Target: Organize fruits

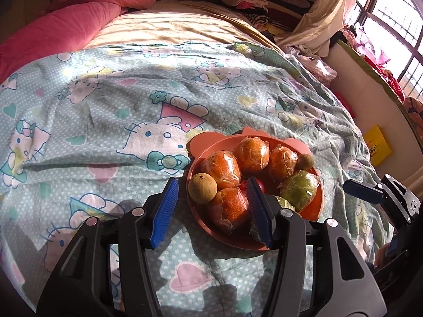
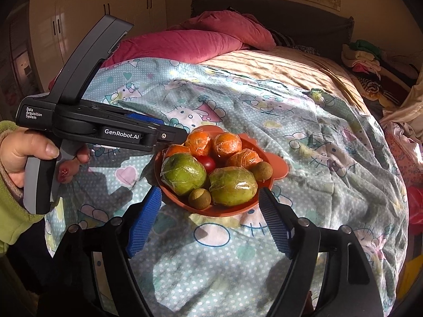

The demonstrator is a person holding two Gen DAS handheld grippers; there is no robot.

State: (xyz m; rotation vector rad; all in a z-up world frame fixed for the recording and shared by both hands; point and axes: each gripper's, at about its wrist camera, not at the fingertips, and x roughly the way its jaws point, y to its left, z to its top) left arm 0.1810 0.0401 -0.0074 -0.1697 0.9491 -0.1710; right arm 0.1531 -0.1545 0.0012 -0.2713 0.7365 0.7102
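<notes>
Sunlit and cluttered, the bedroom offers only a bed as work surface, and its rumpled cartoon-print quilt (image 2: 264, 100) is the main hazard: soft, uneven ground that could tilt anything pressed on. On it sits the orange plate (image 2: 277, 167), piled full, so a nudge on its rim could tip fruit onto the cloth. Both grippers hang released and empty, the right gripper (image 2: 208, 198) spread wide before the plate's near edge, the left gripper (image 1: 212, 189) parted over the fruit at its side. Two wrapped green fruits (image 2: 232, 189) and several wrapped oranges (image 1: 252, 153) wear slick film that pads could slide on. Smallest and likeliest to roll away are the brown round fruits (image 1: 202, 187) and a cherry tomato (image 2: 207, 162).
</notes>
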